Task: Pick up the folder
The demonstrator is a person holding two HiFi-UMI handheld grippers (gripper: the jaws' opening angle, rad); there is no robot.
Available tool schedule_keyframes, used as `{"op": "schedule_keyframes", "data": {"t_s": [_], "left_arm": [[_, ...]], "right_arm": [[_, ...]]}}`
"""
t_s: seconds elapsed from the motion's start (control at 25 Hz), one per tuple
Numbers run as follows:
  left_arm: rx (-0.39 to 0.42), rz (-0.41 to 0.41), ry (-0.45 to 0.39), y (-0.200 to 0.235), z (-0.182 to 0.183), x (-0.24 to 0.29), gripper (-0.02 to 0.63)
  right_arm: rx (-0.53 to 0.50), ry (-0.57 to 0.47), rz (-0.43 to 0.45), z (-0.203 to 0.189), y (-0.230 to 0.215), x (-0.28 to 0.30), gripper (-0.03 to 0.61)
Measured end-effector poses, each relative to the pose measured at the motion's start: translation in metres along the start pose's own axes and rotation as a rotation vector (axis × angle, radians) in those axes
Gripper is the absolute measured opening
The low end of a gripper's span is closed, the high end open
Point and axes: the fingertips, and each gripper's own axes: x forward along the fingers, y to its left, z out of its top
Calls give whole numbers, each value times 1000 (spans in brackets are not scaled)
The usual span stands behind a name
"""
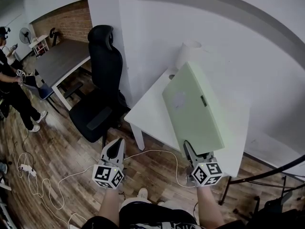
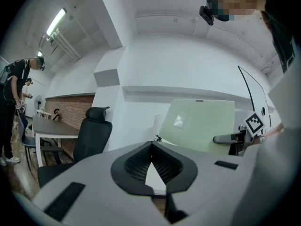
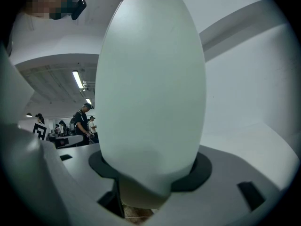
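Observation:
The folder is a pale green flat case, tilted up above the white table. My right gripper is shut on its near edge and holds it off the tabletop. In the right gripper view the folder fills the middle, clamped between the jaws of the right gripper. My left gripper hangs to the left of the table over the floor, shut and empty. In the left gripper view, past the left gripper, the folder stands upright with the right gripper at its lower right corner.
A black office chair stands left of the table. A white roll sits at the table's far edge by the wall. White cables lie on the wood floor. A grey desk and a person are at far left.

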Motion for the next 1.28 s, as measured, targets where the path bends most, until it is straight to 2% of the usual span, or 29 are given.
{"op": "schedule_keyframes", "data": {"t_s": [1.28], "left_arm": [[-12,-12,36,8,-9,0,14]], "right_arm": [[6,2,-48,-7,-7,-8,288]]}}
